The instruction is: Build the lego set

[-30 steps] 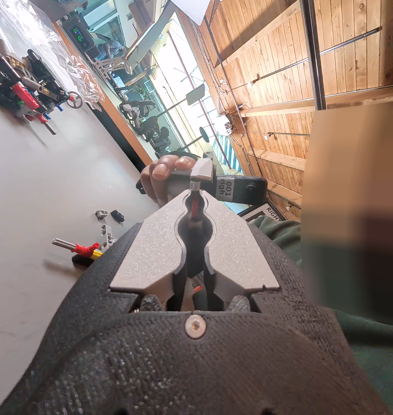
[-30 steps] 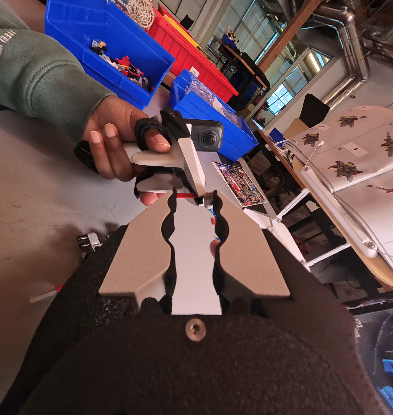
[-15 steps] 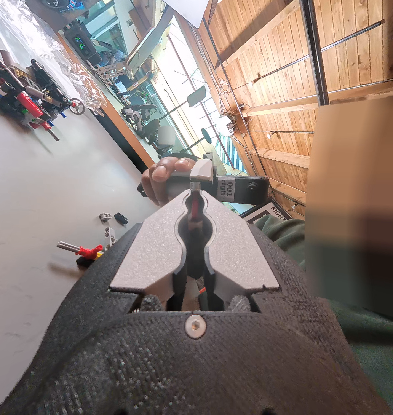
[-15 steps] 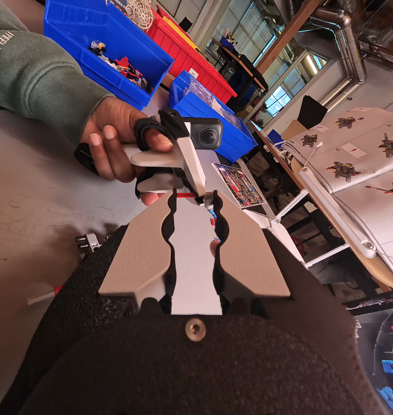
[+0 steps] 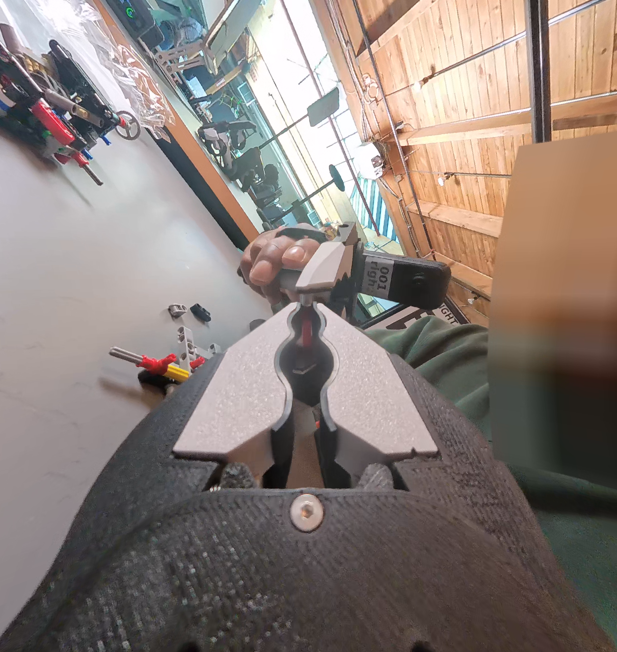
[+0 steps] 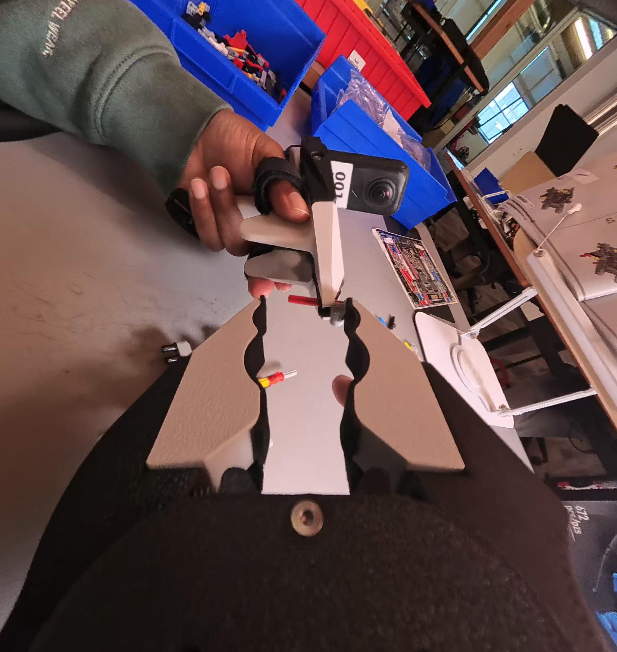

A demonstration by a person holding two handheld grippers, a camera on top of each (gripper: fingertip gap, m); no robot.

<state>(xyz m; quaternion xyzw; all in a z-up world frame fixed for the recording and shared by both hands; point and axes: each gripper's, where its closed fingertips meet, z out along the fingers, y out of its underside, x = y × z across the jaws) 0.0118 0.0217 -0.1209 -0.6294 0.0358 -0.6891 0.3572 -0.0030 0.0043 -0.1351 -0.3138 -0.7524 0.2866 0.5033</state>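
A short red rod [image 5: 305,328] with a small grey piece [image 6: 336,313] on its tip is held in the air above the grey worktop [image 5: 71,275]. The left gripper [image 5: 305,310] has its jaws closed narrowly on the rod. The right gripper [image 6: 305,303] has its jaws spread wide; its right fingertip sits just beside the grey piece, though whether they touch cannot be told. A person's hand [image 6: 229,190] in a green sleeve [image 6: 99,67] holds the left gripper. On the worktop below the rod lie a yellow-and-red pin [image 6: 275,378] and a few small grey pieces [image 5: 185,340]. Farther from the rod, a partly built model [image 5: 42,106] stands at the far end of the worktop. Beyond the rod on the other side are blue bins [image 6: 370,141], one holding loose bricks, a red bin [image 6: 363,49] and a printed sheet [image 6: 414,270].
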